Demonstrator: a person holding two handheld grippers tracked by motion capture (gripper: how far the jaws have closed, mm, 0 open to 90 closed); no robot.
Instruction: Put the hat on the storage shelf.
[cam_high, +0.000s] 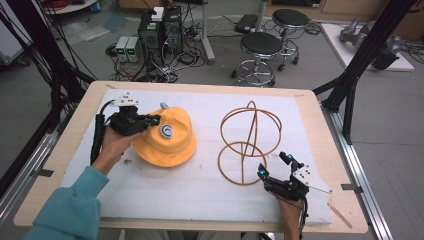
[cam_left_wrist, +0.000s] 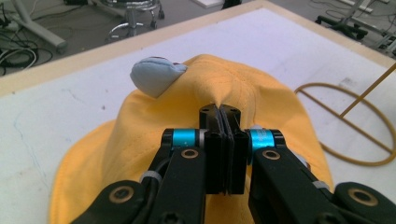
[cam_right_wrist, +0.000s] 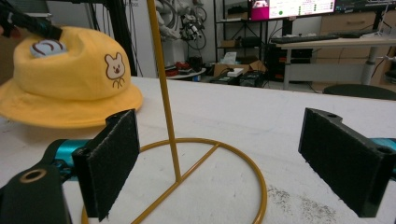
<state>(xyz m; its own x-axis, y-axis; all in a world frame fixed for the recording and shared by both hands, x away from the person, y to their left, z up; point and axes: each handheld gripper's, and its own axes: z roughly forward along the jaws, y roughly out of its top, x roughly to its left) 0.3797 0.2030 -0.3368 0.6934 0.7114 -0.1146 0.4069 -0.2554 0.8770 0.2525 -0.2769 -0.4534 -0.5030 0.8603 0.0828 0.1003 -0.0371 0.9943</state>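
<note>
**Colours on the tabletop**

The hat (cam_high: 165, 137) is seen in yellow-orange, with a pale blue-grey ear (cam_left_wrist: 154, 77) and a small cream bear face outlined in brown (cam_right_wrist: 114, 67). The wire stand (cam_high: 247, 142) is coloured mustard yellow. The tabletop (cam_high: 320, 145) is edged in light wood and covered by a white mat (cam_high: 200, 185) marked with faint grey smudges. Both the left tool (cam_left_wrist: 225, 119) and the right tool (cam_high: 274, 165) are black, with cyan bands. A teal sleeve (cam_high: 75, 210) is worn.
</note>
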